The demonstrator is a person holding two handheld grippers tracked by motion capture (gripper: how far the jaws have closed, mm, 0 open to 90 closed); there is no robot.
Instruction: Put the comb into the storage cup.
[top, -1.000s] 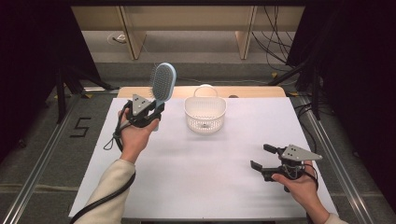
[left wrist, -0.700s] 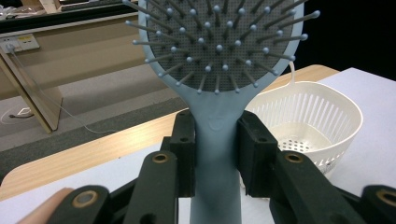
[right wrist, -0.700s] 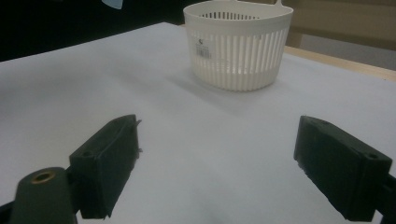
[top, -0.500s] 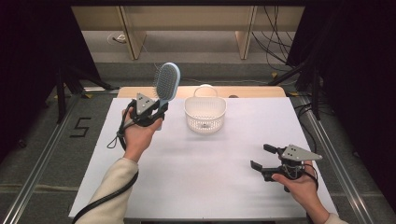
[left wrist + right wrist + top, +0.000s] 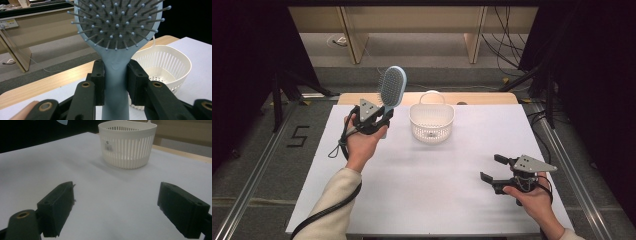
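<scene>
Left claw [image 5: 116, 80] clamps a smooth blue oval hairbrush [image 5: 116, 35]; right claw [image 5: 116, 212] gapes beside slotted white basket [image 5: 127, 145].

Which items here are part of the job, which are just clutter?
In the job: hairbrush clamped in the left gripper; white basket; right gripper, open and empty.
Lying about: wooden board, floor cables.

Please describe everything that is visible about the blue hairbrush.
The hairbrush is pale blue and looks like plastic, with an oval head, a dark grey pad of ball-tipped pins and a flat handle. It stands upright in the air, head up, left of the white basket and apart from it. The left gripper is shut on its handle just below the head, one black jaw on each side. Nothing else touches it.
</scene>
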